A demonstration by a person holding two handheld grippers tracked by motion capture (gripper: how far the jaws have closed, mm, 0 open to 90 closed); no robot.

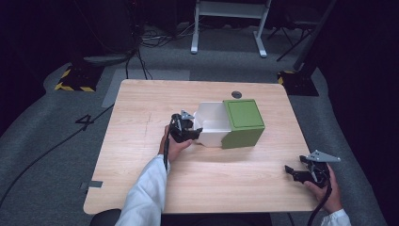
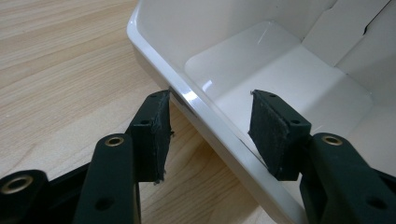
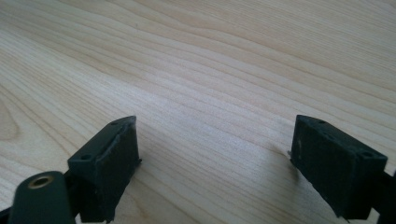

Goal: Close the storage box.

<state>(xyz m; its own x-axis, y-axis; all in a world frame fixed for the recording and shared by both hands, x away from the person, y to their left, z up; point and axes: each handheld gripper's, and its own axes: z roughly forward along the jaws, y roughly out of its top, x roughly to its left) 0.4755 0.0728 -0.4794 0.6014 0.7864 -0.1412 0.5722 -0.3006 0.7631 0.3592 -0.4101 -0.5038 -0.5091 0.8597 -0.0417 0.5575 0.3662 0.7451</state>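
On the table point(image 1: 141, 141), near its middle, sits a white drawer point(image 1: 211, 123) pulled out to the left of a green box point(image 1: 243, 123). The left tongs point(image 1: 189, 126) are at the drawer's left end, spread open astride its wall point(image 2: 210, 126): one jaw outside over the wood, the other inside the empty drawer, neither clearly touching. Well apart, at the near right corner, the right tongs point(image 1: 294, 172) hang wide open over bare wood.
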